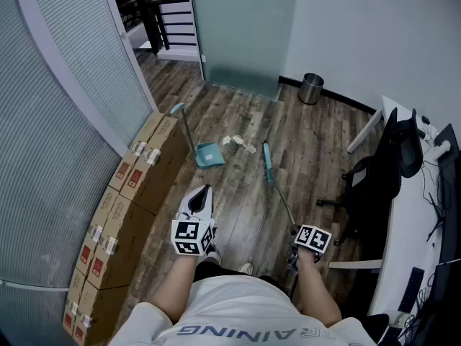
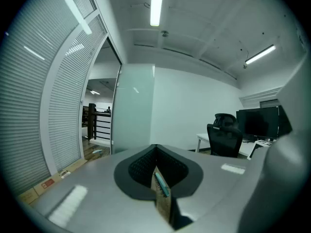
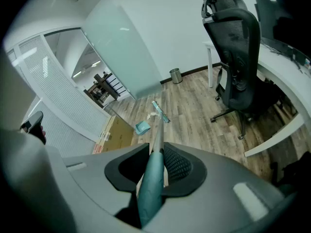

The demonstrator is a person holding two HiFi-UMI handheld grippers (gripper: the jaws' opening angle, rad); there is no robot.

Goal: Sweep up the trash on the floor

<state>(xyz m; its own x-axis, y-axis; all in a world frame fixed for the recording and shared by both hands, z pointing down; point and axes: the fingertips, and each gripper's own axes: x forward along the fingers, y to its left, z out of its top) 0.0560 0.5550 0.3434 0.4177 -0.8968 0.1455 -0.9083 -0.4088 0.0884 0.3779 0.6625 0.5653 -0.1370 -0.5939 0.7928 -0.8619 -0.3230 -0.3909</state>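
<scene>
- Head view: the trash [image 1: 238, 143], a few pale scraps, lies mid-frame on the wood floor [image 1: 238, 204], between the dustpan [image 1: 209, 154] on its left and the broom [image 1: 268, 164] head on its right. The left gripper [image 1: 202, 197] is at lower centre, the right gripper [image 1: 299, 231] at lower right.
- Left gripper view: jaws pressed together, empty.
- Right gripper view: jaws clamp the broom's teal grip sleeve. The broom looks light and stiff, and the sleeve looks like the best hold. The scraps would probably scatter easily.

One broom [image 1: 267, 163], one dustpan [image 1: 209, 154], a few paper scraps [image 1: 234, 141], one metal bin [image 1: 311, 89], one office chair [image 1: 382, 171]
</scene>
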